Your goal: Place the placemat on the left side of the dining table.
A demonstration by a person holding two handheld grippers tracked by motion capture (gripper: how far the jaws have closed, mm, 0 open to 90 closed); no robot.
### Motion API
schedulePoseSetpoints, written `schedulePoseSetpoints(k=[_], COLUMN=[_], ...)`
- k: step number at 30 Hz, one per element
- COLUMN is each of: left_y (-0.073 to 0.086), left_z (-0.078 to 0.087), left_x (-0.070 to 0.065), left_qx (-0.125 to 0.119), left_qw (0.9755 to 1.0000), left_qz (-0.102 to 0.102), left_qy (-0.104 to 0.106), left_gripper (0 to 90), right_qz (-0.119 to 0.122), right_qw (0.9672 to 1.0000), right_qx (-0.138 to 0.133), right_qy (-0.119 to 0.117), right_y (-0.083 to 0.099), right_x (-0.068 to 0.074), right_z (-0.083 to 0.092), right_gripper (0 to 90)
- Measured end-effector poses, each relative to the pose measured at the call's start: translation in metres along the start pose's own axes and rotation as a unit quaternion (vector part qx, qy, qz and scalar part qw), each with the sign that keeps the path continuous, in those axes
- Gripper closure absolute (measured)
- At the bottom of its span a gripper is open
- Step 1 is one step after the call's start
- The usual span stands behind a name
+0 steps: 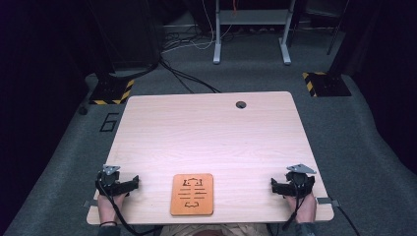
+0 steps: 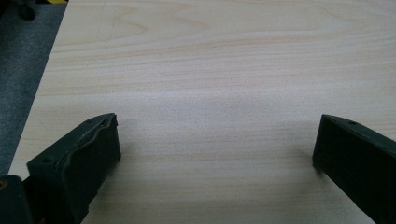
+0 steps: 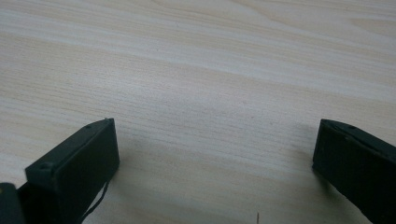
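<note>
A person rests 2 handheld grippers on a pale wooden table, with an orange board lying flat at the bottom centre of the high view, close to the near edge. The left gripper sits at the lower left of that frame and the right gripper at the lower right, each well apart from the board, pointing inward toward it. Both are released: in the left gripper view and the right gripper view the black jaws stand wide apart over bare wood, grasping nothing.

The board, marked with dark cut-out shapes and lines, appears thin and flush to the surface, so a clean pickup likely calls for coming in low at an edge rather than from above.

Nothing on the tabletop blocks either approach. A round cable hole sits at the upper centre, far from the work. Trailing cables cross the grey floor beyond.
</note>
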State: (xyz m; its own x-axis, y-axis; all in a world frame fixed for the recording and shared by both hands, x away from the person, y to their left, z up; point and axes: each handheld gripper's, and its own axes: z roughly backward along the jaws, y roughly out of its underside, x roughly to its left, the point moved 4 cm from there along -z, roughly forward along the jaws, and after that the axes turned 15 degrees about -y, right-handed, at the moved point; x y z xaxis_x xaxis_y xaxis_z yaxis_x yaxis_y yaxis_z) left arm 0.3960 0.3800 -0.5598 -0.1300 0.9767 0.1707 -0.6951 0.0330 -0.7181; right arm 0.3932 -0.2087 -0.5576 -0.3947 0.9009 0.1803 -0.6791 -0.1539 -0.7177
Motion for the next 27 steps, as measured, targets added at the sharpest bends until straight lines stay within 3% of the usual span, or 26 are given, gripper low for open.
schedulePoseSetpoints(k=[12, 18, 27], left_y=[0.000, 0.000, 0.000], left_z=[0.000, 0.000, 0.000], left_x=[0.000, 0.000, -0.001], left_qx=[-0.001, -0.001, -0.001], left_qw=[1.0000, 1.0000, 1.0000], left_qz=[-0.001, -0.002, -0.003], left_qy=[0.000, 0.001, 0.001], left_gripper=[0.6, 0.6, 0.8], right_qz=[0.005, 0.002, 0.004], right_qw=[1.0000, 0.9998, 0.9992], right_qx=[0.001, -0.003, -0.007], right_qy=[-0.006, -0.022, -0.040], right_y=[0.000, -0.001, -0.002], right_x=[0.001, 0.000, 0.010], right_z=[0.000, 0.002, 0.005], right_gripper=[0.0, 0.0, 0.0])
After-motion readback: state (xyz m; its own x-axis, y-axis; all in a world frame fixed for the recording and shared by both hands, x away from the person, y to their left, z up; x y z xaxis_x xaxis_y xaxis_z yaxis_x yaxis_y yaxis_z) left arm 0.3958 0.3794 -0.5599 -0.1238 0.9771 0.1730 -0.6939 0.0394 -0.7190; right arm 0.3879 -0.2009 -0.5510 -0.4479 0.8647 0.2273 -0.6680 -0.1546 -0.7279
